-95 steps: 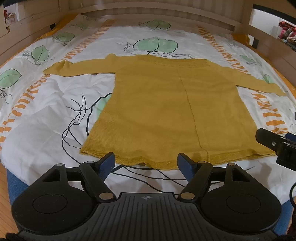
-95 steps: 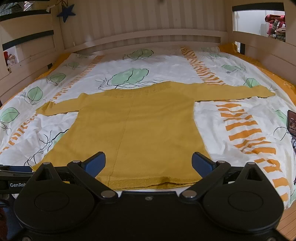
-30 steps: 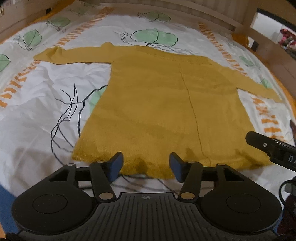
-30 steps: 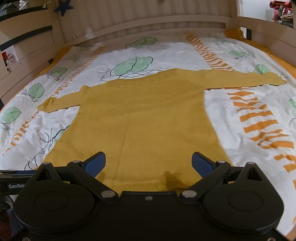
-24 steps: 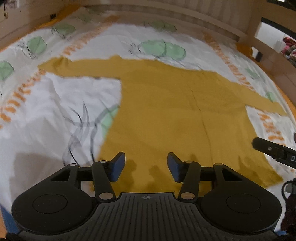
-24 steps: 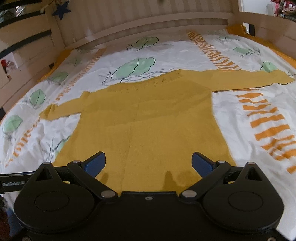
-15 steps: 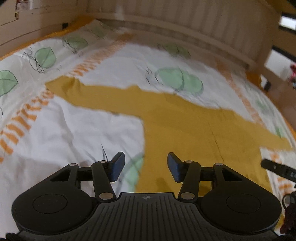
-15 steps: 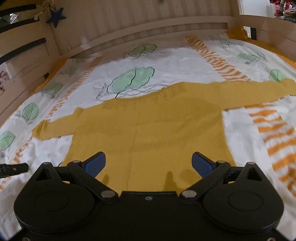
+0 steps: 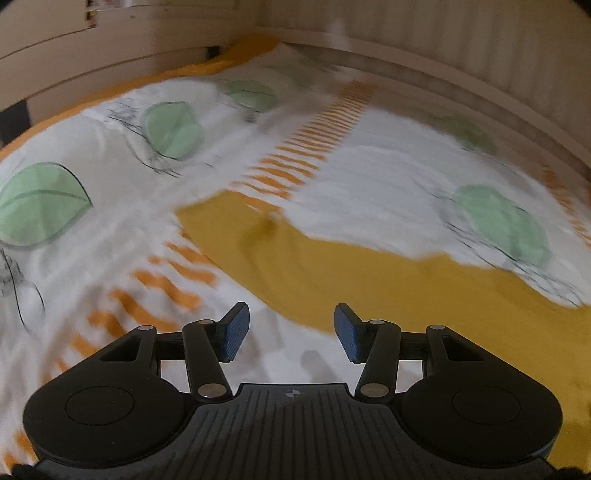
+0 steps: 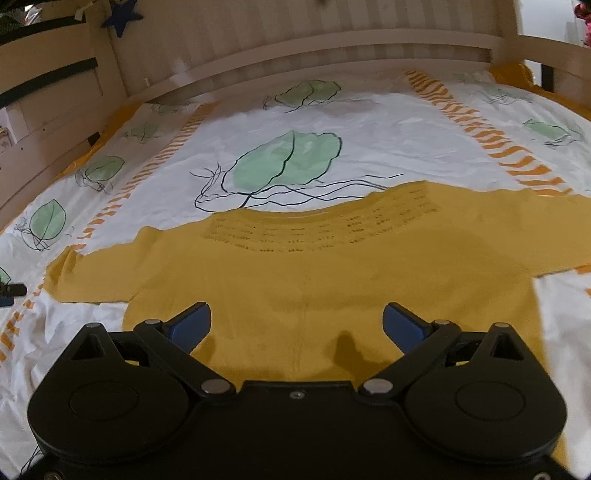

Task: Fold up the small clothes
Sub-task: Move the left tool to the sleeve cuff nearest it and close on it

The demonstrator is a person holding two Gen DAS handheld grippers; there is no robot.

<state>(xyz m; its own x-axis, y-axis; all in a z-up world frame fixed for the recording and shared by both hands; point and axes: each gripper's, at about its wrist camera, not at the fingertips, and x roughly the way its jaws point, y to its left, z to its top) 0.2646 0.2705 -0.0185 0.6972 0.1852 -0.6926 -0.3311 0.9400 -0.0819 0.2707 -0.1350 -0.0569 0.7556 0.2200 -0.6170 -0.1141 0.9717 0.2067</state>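
Two grippers, both yours, nothing held in either. Far left of the right wrist view: wooden bed rail (image 10: 55, 122) with a dark blue star (image 10: 122, 16) hanging above it, then the white bedsheet (image 10: 369, 147) printed with green leaves and orange striped bands. One mustard-yellow knit sweater (image 10: 314, 273) lies flat and spread on that sheet, neckline toward the headboard (image 10: 332, 40), its left sleeve (image 10: 92, 275) stretched out toward the rail, the other sleeve running off the right edge. Your left gripper (image 9: 291, 328) hovers over that left sleeve (image 9: 295, 258), near the cuff end, jaws partly apart, blue pads (image 9: 232, 330) clear of the fabric with only sheet and sleeve edge showing in the gap; this view is motion-blurred, so finer detail of the cuff can't be told. A sliver of that gripper's dark tip shows at the left edge of the right wrist view, just beside the cuff. Your right gripper (image 10: 297, 326) sits above the sweater's body just below the neckline, jaws spread wide, pads off the knit, shadow falling on the yellow fabric between them. Rightmost: an orange striped band, more leaf prints, the bed's far rail.
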